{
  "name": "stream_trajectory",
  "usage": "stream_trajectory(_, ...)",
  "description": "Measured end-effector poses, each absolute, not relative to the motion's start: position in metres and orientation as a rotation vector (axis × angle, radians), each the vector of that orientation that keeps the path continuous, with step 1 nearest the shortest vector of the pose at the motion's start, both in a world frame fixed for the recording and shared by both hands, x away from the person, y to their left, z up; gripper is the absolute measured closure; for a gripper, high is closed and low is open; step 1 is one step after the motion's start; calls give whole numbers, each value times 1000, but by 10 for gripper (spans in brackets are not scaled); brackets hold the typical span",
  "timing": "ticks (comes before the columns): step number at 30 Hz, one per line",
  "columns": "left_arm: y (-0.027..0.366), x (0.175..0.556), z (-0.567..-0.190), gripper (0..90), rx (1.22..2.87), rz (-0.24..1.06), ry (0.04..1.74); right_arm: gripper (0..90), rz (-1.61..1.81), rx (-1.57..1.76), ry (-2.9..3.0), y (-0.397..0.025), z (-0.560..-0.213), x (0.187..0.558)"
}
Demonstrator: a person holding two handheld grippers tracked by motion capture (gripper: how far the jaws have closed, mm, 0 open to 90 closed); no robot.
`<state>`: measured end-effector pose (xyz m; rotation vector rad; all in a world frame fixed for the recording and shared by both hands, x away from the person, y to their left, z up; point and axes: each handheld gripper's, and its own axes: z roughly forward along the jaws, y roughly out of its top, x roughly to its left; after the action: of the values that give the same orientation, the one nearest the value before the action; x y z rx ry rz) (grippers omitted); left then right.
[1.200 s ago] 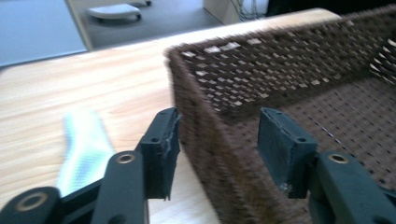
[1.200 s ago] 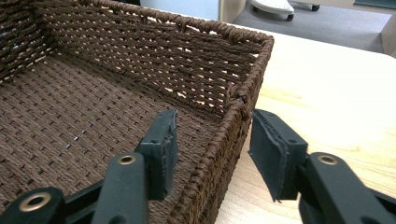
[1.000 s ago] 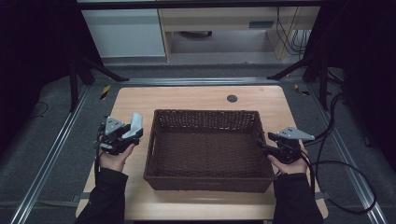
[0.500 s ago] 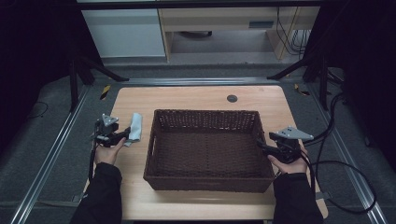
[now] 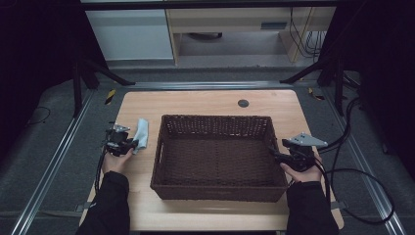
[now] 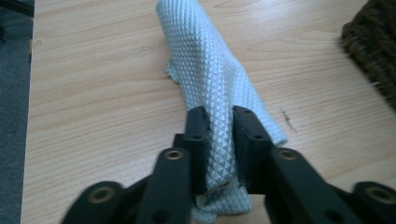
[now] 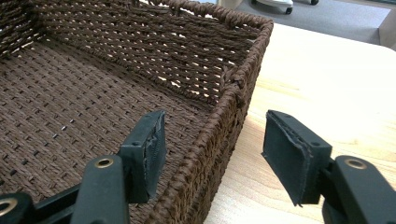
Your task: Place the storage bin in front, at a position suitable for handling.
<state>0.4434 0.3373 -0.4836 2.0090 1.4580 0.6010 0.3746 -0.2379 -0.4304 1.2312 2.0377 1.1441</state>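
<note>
The pale blue cloth (image 6: 219,88) lies on the worktop (image 5: 205,105) at about 9 o'clock from the wicker basket (image 5: 219,185), just beside its left wall. The left gripper (image 6: 219,140) has its jaws pinched tight on the cloth's near end (waffle weave bunched between them). The right gripper (image 7: 212,149) stands with jaws wide, straddling the basket's right rim at 3 o'clock.
</note>
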Motion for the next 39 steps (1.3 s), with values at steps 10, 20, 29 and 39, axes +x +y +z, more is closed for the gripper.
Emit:
stream_trajectory(10, 337, 373, -469, 817, 2055, 591, 1359, 386, 1150, 1235, 2039, -241, -431, 371)
stream_trajectory(20, 327, 360, -477, 559, 2093, 628, 1350, 385, 1145, 1235, 2048, -240, -433, 371)
stream_trajectory(29, 326, 381, -485, 592, 2092, 594, 1375, 385, 1148, 1235, 2057, -239, -433, 372)
stream_trajectory(39, 328, 374, -475, 814, 2021, 534, 1336, 425, 1165, 1260, 2062, -238, -431, 369)
